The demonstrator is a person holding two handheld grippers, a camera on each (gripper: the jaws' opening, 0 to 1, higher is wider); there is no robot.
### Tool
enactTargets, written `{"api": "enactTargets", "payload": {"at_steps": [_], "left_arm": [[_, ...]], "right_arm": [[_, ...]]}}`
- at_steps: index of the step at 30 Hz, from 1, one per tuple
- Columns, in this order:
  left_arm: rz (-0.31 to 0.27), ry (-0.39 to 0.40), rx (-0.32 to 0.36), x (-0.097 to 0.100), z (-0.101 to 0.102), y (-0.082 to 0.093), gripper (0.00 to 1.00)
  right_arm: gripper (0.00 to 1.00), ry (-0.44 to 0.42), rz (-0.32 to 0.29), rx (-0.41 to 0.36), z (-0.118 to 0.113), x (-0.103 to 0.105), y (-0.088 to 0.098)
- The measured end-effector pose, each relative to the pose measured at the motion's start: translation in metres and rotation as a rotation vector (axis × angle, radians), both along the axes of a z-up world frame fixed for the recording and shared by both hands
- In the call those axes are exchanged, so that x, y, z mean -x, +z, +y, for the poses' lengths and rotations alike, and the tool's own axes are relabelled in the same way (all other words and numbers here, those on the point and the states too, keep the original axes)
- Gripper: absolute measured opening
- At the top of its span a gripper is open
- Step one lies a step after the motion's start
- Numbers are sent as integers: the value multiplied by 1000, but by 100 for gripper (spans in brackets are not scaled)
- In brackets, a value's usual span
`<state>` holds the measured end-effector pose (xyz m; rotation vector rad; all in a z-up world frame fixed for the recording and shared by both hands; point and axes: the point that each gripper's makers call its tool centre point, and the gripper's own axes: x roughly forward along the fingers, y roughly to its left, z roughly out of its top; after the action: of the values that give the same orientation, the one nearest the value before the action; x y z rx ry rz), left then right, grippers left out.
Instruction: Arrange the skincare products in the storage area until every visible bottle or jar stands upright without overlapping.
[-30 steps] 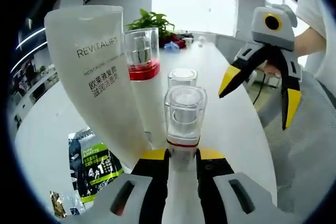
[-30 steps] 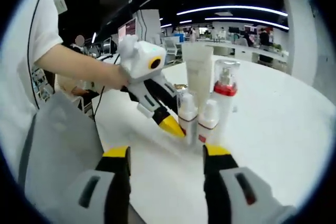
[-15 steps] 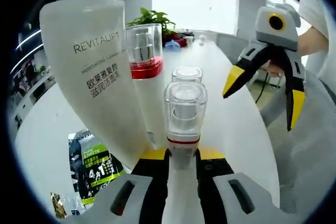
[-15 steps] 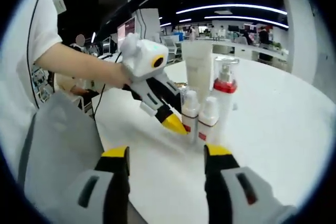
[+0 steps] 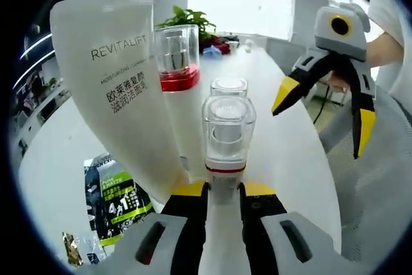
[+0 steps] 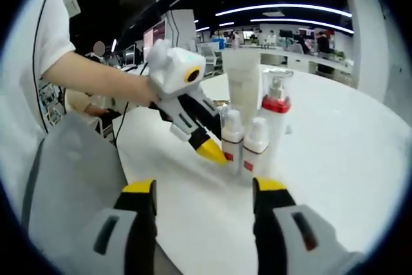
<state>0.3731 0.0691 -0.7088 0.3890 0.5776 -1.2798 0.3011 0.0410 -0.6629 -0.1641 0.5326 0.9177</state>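
Left gripper view, far left: a dark sachet (image 5: 118,196) lies flat on the white counter (image 5: 290,152). Next, the tall white Revitalift tube (image 5: 122,75) stands upright, with the red-collared pump bottle (image 5: 177,62) just beside it. In the centre, the left hand-held gripper (image 5: 223,192) is pinching a small clear-capped bottle (image 5: 226,140), upright on the counter; a second small bottle (image 5: 229,87) stands just behind it. To the right, the right hand-held gripper (image 5: 322,104) hangs above the counter, jaws spread, holding nothing. In the right gripper view, tube (image 6: 243,85), pump bottle (image 6: 275,117) and both small bottles cluster upright together.
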Motion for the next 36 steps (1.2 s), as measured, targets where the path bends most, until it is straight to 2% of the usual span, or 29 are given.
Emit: {"api": "enactTargets", "payload": {"at_steps": [9, 19, 36], "left_arm": [[22, 9, -28, 8, 10, 1, 24], [29, 44, -58, 18, 26, 4, 31], [100, 216, -49, 40, 63, 17, 47]], "right_arm": [[63, 0, -7, 1, 0, 2, 4], [70, -16, -7, 9, -5, 9, 5], [84, -57, -37, -3, -15, 9, 18]]}}
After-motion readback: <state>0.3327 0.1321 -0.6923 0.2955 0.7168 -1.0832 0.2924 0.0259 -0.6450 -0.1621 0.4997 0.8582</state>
